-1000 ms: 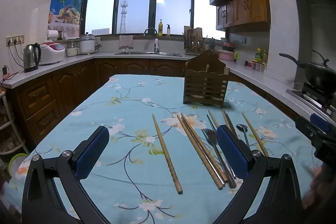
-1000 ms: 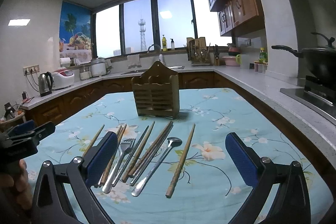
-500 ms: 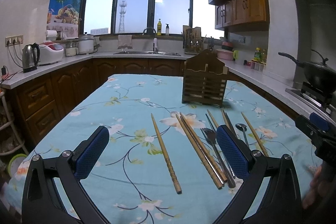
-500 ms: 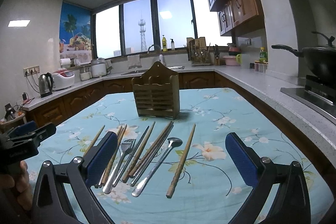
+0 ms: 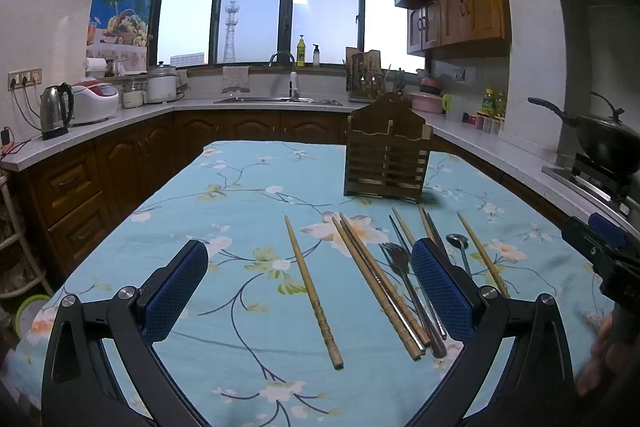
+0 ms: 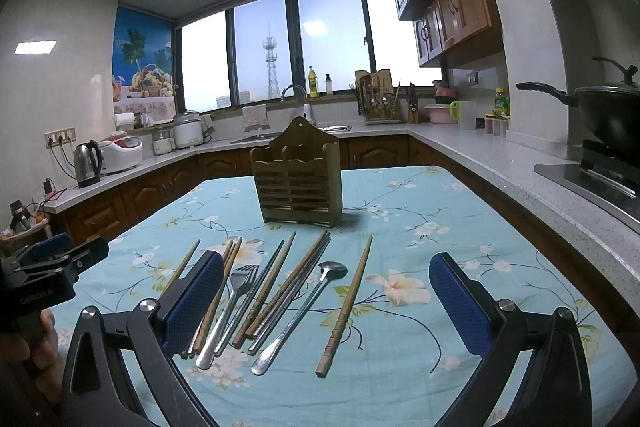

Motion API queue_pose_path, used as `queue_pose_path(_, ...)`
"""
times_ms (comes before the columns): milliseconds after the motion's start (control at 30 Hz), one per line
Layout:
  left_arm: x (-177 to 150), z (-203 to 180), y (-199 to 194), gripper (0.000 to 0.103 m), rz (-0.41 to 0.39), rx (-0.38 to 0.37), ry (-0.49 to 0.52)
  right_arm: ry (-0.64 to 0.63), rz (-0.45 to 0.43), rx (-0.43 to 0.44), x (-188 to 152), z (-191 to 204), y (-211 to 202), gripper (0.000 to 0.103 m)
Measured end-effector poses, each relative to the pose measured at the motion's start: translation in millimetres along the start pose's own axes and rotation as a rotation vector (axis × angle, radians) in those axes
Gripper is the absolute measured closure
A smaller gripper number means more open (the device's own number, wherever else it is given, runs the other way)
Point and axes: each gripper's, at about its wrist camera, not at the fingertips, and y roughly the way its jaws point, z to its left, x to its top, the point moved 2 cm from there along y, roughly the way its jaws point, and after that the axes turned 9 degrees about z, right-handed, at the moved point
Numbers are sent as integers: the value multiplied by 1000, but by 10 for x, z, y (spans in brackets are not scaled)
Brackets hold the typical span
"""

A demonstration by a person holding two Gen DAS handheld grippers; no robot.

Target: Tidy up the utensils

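Left hand-held gripper (image 5: 308, 283): jaws spread wide, holding nothing, above the floral-clothed counter (image 5: 240, 187).
Right hand-held gripper (image 6: 326, 291): jaws wide apart, nothing held, over the utensils.
Utensils: wooden chopsticks (image 6: 345, 303), fork (image 6: 236, 291) and spoon (image 6: 308, 303) lie loose on the cloth, just in front of the wooden holder (image 6: 298, 183).
Left wrist view only: one chopstick (image 5: 312, 287) lies apart to the left of the group; the spoon is partly hidden behind the right finger.
Right wrist view only: the holder's two open compartments; the spoon's full length.
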Motion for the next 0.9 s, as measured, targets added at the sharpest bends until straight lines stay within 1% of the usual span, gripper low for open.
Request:
queue_pose_path(200,9,-9,16,0,10,-7,-3,2,0,-3,-2,-9,2,0)
queue_pose_path(467,45,29,84,0,45,-43,-22,3,11,5,-28,-22,24,0)
queue_pose_path(600,80,8,169,0,93,-87,-19,11,33,24,4,-29,68,0)
queue_pose_path(767,174,-64,287,1,141,-162,6,29,81,67,89,-33,163,0)
queue_pose_path(833,211,-63,356,5,167,-196,-8,52,98,86,115,-59,193,1)
queue_pose_path(900,242,-40,439,12,198,-242,-37,79,120,102,140,-98,242,1)
